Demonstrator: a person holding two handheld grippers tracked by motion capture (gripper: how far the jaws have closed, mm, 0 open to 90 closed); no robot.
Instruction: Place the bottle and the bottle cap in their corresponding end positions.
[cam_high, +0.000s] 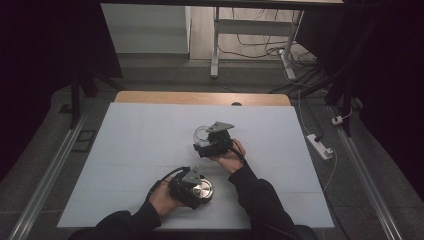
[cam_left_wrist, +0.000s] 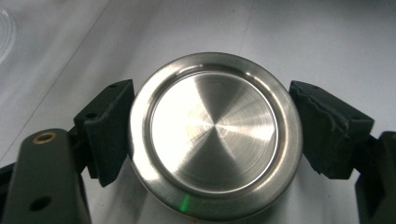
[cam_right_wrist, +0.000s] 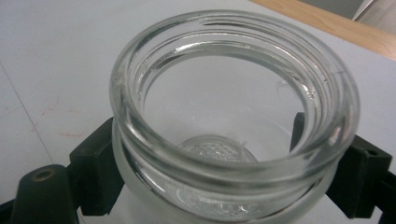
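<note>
A round brushed-steel lid (cam_high: 203, 189) lies flat on the white table top near the front edge. My left gripper (cam_high: 195, 192) is shut on it; in the left gripper view the lid (cam_left_wrist: 212, 126) sits between the two black pads (cam_left_wrist: 109, 130), which press on its rim from either side. Farther back, at mid-table, stands a clear glass jar (cam_high: 201, 134), upright with its mouth uncovered. My right gripper (cam_high: 209, 142) is shut on the jar below its threaded neck. In the right gripper view the jar's thick rim (cam_right_wrist: 233, 28) rises above the pads (cam_right_wrist: 95, 172).
The white sheet (cam_high: 140, 135) covers the table, with a wooden strip (cam_high: 200, 97) bare along the far edge. A power strip (cam_high: 320, 146) and cables lie on the floor to the right. A desk frame (cam_high: 216, 45) stands beyond the table.
</note>
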